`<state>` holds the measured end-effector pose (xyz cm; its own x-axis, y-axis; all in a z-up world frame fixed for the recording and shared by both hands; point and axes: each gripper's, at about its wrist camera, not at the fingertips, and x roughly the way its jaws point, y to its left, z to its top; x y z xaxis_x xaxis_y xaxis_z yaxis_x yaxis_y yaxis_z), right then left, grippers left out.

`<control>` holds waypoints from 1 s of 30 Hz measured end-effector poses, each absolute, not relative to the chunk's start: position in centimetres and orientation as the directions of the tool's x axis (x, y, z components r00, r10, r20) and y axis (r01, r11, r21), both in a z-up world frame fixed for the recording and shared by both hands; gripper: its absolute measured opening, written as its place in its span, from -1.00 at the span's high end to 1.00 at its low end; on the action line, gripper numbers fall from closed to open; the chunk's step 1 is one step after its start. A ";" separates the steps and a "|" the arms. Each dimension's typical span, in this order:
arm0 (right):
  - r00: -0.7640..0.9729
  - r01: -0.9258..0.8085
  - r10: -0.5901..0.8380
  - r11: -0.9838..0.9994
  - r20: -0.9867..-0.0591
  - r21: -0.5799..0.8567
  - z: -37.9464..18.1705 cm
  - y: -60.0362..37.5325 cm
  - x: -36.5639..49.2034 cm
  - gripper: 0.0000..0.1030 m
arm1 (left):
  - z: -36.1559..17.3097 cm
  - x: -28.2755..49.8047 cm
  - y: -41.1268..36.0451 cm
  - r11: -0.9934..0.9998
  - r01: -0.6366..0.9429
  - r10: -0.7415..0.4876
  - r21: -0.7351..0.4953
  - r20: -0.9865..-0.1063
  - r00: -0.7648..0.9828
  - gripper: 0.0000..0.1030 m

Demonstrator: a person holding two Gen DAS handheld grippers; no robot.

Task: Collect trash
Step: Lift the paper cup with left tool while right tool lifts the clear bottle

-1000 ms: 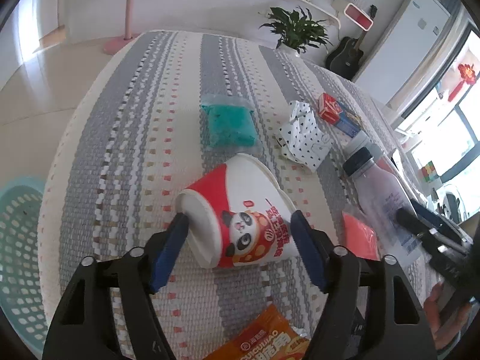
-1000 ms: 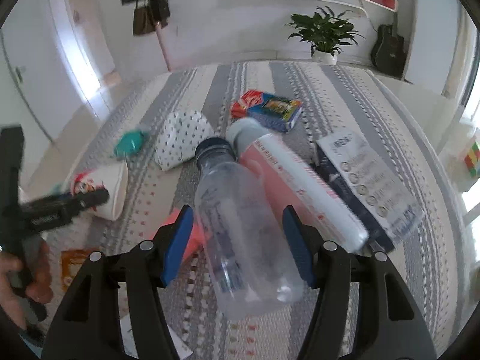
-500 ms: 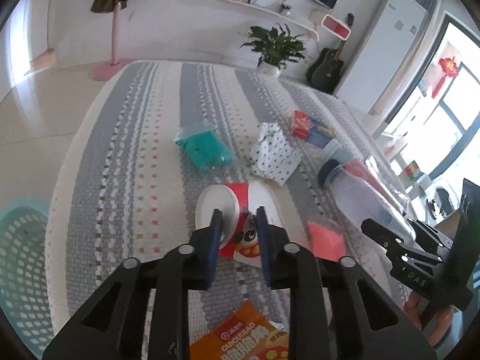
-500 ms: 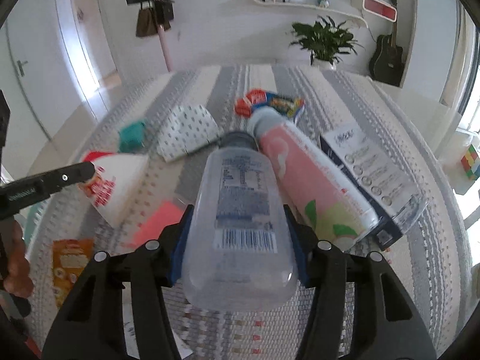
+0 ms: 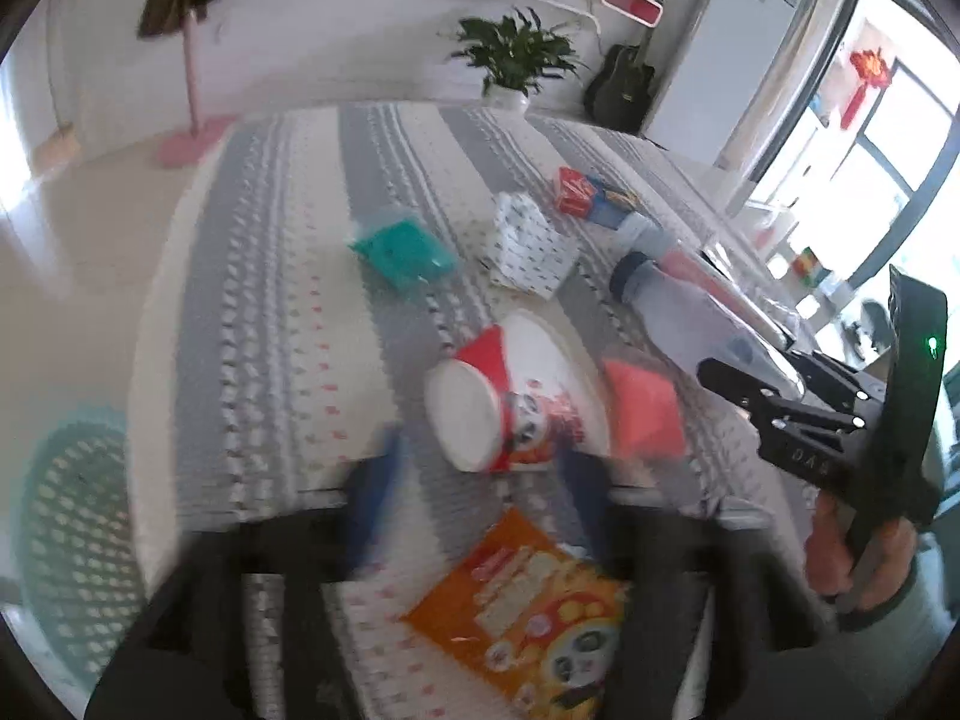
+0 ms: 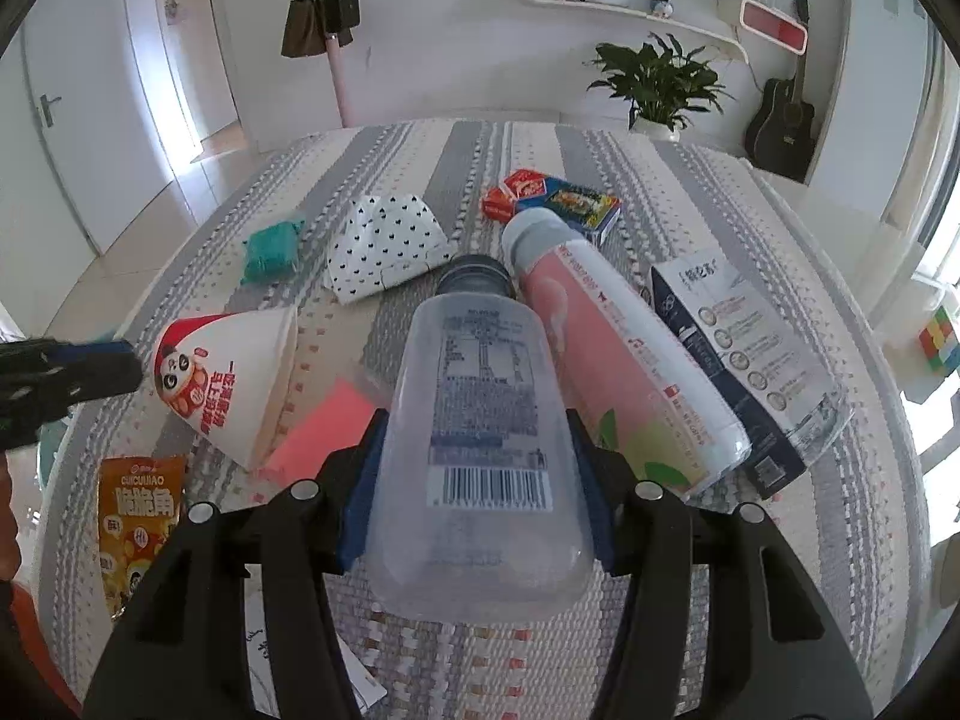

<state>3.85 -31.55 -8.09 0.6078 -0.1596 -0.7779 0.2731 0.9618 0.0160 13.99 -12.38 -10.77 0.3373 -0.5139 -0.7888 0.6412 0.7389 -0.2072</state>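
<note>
The right gripper [image 6: 474, 474] clamps a clear, empty bottle [image 6: 480, 420] above the striped tablecloth [image 5: 288, 276]. The left gripper [image 5: 480, 480], blurred, is opening; nothing sits between its jaws. Just beyond lies the crushed panda cup [image 5: 510, 396], empty, on its side. The teal basket [image 5: 72, 546] is cut off; its contents are unreadable.

Blurred left claw [image 5: 480, 498] with jaws opening, panda paper cup [image 5: 510, 396] lying on its side just beyond them, untouched, orange snack packet [image 5: 528, 606] below, teal basket [image 5: 72, 540] at left, striped worktop [image 5: 288, 240]
</note>
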 end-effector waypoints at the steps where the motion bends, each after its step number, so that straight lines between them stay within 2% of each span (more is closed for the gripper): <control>1: 0.607 0.274 -0.156 0.962 -0.779 0.021 -8.2 -31.6 3.8 -0.02 | -10.7 14.2 -12.1 0.745 0.633 -0.517 -0.211 -0.782 0.348 -0.55; 4: 0.606 0.280 -0.130 0.958 -0.785 0.057 -8.4 -32.2 3.8 -0.02 | -12.3 16.2 -12.0 0.745 0.584 -0.565 -0.324 -0.772 0.292 -0.55; 6: 0.603 0.282 -0.121 0.957 -0.789 0.070 -8.6 -32.4 3.9 -0.02 | -13.6 17.3 -13.0 0.754 0.550 -0.565 -0.360 -0.782 0.262 -0.44; 14: 0.586 0.276 -0.095 0.957 -0.805 0.088 -9.2 -32.8 4.2 -0.02 | -15.1 17.8 -15.7 0.747 0.557 -0.579 -0.363 -0.768 0.275 -0.43; 19: 0.590 0.273 -0.101 0.959 -0.801 0.081 -9.0 -32.7 4.3 -0.02 | -14.9 16.5 -16.3 0.690 0.603 -0.618 -0.400 -0.760 0.202 -0.38; 22: 0.595 0.274 -0.099 0.958 -0.797 0.086 -8.9 -32.8 4.2 -0.03 | -15.2 15.7 -17.1 0.676 0.633 -0.607 -0.378 -0.772 0.188 -0.29; 25: 0.586 0.281 -0.099 0.956 -0.804 0.088 -9.1 -33.0 4.2 -0.12 | -15.3 15.2 -17.7 0.683 0.645 -0.592 -0.345 -0.778 0.211 -0.29; 30: 0.566 0.291 -0.102 0.953 -0.818 0.083 -9.5 -33.1 4.5 -0.12 | -15.1 13.9 -18.8 0.693 0.674 -0.555 -0.258 -0.786 0.270 -0.20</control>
